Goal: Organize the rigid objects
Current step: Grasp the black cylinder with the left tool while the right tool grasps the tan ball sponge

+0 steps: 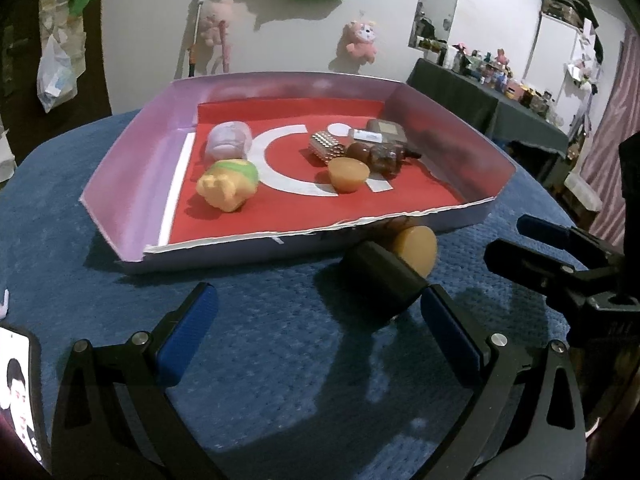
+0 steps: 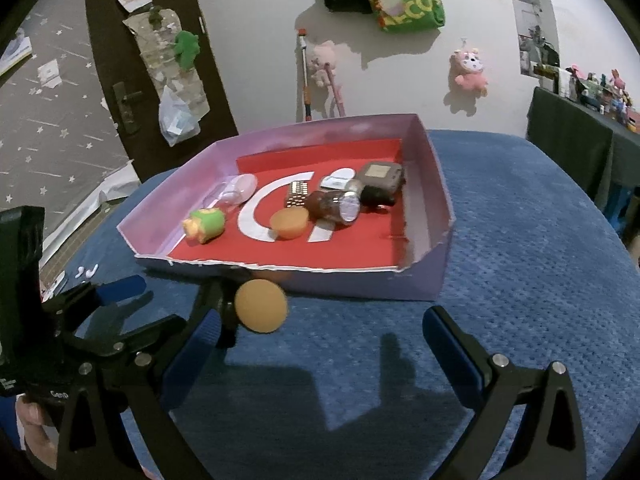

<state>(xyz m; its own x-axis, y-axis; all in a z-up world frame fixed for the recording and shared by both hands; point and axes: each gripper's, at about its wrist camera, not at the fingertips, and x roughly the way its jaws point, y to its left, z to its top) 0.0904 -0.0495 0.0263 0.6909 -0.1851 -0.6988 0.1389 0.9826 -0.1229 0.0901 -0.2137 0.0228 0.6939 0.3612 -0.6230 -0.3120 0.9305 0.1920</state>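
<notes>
A black cylinder with a tan round end (image 1: 384, 280) lies on the blue cloth just in front of the tray. It sits between my left gripper's (image 1: 318, 296) wide-open fingers, close against the right one. In the right wrist view its tan end (image 2: 261, 306) faces me. My right gripper (image 2: 322, 316) is open and empty, just right of the cylinder. The lilac tray (image 1: 132, 168) with a red floor holds a yellow-green toy (image 1: 228, 184), a pale capsule (image 1: 227, 141), a tan cup (image 1: 347, 174), a beaded metal band (image 1: 326, 146), a brown bottle (image 1: 376, 156) and a grey case (image 1: 386, 130).
The blue cloth (image 2: 520, 240) covers the table around the tray (image 2: 424, 280). A phone (image 1: 16, 380) lies at the near left edge. Small white bits (image 2: 86, 272) sit left of the tray. A dark side table with many small items (image 1: 500, 76) stands at the right wall.
</notes>
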